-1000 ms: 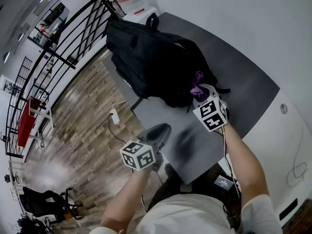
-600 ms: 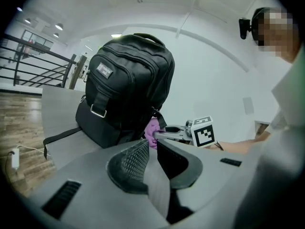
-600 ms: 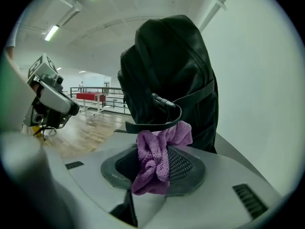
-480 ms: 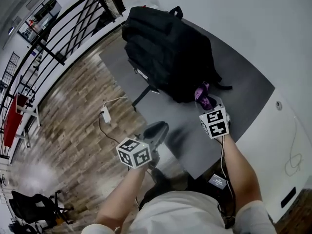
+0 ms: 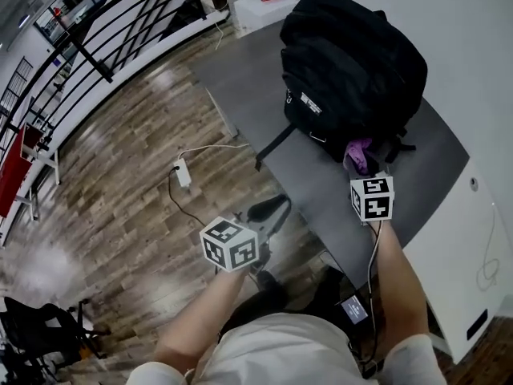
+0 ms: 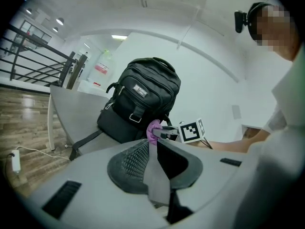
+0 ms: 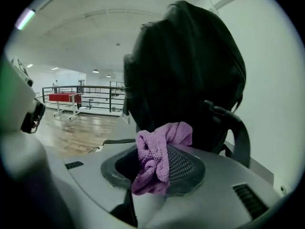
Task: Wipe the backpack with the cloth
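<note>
Purple cloth [image 7: 161, 151] is pinched in the right gripper's [image 5: 361, 169] jaws, at six o'clock of the black backpack [image 5: 353, 62] on the grey table [image 5: 321, 195]. At seven o'clock, the left gripper's [image 6: 153, 144] jaws are together, empty.

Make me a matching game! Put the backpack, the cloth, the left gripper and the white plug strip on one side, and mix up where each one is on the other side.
Things:
1. backpack
2. cloth
3. left gripper
4. plug strip

Places:
A. lying on the wooden floor
B. on the grey table
C. pinched in the right gripper
D. holding nothing, out past the table edge

Pairs: 1-B, 2-C, 3-D, 4-A
</note>
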Available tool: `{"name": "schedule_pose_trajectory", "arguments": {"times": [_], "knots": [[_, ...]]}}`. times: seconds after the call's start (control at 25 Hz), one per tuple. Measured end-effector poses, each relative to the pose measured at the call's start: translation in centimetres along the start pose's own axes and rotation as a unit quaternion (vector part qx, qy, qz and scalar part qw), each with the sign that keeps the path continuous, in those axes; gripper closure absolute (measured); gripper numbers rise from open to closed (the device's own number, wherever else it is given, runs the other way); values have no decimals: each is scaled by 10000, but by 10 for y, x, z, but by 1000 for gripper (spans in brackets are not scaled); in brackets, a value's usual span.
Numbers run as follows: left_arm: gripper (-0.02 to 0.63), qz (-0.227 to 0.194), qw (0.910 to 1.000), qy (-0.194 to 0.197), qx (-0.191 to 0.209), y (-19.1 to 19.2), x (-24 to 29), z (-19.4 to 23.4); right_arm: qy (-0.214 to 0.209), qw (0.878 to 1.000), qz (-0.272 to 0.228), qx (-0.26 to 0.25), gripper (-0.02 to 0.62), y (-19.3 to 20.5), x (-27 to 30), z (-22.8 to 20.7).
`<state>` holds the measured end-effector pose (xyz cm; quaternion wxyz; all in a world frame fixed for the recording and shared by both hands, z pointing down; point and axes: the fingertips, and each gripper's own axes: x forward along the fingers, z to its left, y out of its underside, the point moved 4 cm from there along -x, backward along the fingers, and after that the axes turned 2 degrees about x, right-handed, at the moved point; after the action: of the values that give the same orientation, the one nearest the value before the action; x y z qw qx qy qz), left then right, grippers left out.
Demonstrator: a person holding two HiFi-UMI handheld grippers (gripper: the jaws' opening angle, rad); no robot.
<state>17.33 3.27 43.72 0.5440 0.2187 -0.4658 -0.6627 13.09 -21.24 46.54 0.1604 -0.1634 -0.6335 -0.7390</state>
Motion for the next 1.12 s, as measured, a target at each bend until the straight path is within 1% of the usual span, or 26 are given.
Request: {"name": "schedule_pose_trajectory", "arguments": {"times": [0.12, 0.2, 0.4, 0.6, 0.8, 0.92, 1.0, 1.12], "knots": [[558, -27, 10000, -74, -42, 4, -25, 33, -169, 9998, -75, 34, 460, -2, 7, 42], [558, -51, 9999, -111, -87, 1, -41, 47, -273, 9995, -84, 112, 460, -7, 5, 67], [558, -151, 9998, -57, -139, -16, -65, 67, -525, 9984, -194, 83, 460, -34, -4, 125], [558, -240, 9997, -42, -69, -33, -72, 90, -786, 9960, -410, -68, 460, -58, 1, 164], [558, -350, 9993, -139, -33, -60, -84, 138, -1051, 9925, -538, -317, 460, -86, 31, 201], [558, -362, 9992, -182, 47, -84, -81, 175, -1150, 9908, -662, -277, 460, -105, 60, 218], [558, -285, 9994, -160, 107, -102, -72, 200, -1188, 9901, -718, -199, 460, -119, 82, 227], [558, -43, 9999, -65, 154, -122, -49, 232, -1224, 9901, -670, -141, 460, -135, 114, 232]]}}
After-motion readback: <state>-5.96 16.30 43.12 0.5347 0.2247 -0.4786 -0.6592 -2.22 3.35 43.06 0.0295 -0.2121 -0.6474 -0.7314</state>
